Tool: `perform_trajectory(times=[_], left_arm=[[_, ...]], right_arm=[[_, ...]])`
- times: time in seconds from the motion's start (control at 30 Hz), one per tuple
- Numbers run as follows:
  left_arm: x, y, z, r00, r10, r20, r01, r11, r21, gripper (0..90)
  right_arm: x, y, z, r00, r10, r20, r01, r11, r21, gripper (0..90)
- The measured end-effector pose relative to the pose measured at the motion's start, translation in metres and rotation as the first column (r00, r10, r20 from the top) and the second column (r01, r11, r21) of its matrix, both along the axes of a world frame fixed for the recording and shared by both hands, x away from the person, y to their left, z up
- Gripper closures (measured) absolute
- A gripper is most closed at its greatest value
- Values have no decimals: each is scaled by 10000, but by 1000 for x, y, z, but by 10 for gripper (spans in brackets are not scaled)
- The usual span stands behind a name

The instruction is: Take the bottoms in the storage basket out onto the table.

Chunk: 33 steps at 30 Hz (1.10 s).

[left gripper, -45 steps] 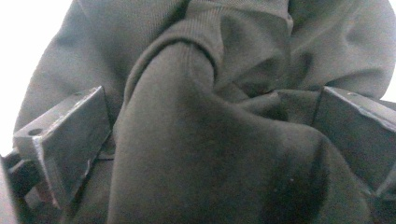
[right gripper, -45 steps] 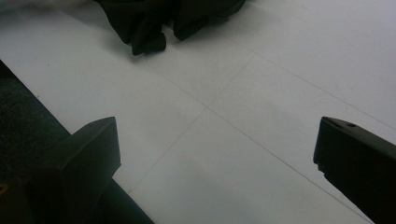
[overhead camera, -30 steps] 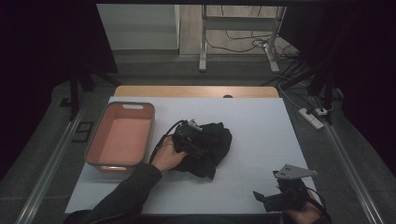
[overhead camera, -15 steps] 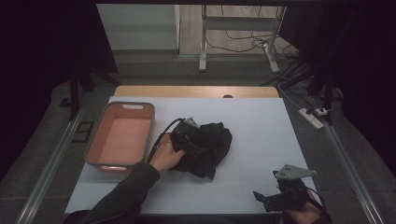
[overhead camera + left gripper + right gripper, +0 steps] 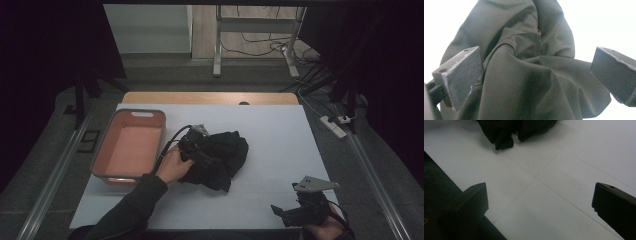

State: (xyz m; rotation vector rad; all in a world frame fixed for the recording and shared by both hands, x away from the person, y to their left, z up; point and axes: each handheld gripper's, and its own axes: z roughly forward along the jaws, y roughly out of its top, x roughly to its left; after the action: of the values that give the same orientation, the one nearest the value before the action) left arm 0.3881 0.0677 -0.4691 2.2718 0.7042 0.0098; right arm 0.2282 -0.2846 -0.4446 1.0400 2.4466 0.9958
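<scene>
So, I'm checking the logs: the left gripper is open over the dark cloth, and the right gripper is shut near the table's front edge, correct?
Not quite. The right gripper is open: the right gripper view shows its jaws wide apart over bare table. The rest holds: the left gripper is open over the dark cloth, and the right one sits near the front edge.

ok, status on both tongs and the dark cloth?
Left tongs open, jaws either side of the crumpled dark cloth, not yet closed. Right tongs open, idle at the near table edge. Pink bin left of cloth; nothing blocking.
</scene>
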Motion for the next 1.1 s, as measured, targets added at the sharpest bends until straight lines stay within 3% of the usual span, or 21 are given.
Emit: perform_trajectory(times=[0.33, 0.5, 0.8, 1.1], left_arm=[[-8, 4, 4, 9998, -46, 199, 44, 9999, 123, 0], [-11, 9, 7, 9999, 52, 112, -54, 9999, 115, 0], [-16, 15, 12, 9995, 238, 196, -235, 9996, -158, 0], [-22, 18, 18, 9983, 269, 508, -277, 9995, 155, 0]], right_arm=[[0, 0, 0, 10000, 11, -5, -11, 10000, 15, 4], [0, 0, 0, 10000, 18, -10, -18, 10000, 22, 4], [0, 0, 0, 10000, -36, 5, 36, 10000, 21, 4], [1, 1, 0, 10000, 47, 38, -47, 10000, -11, 4]])
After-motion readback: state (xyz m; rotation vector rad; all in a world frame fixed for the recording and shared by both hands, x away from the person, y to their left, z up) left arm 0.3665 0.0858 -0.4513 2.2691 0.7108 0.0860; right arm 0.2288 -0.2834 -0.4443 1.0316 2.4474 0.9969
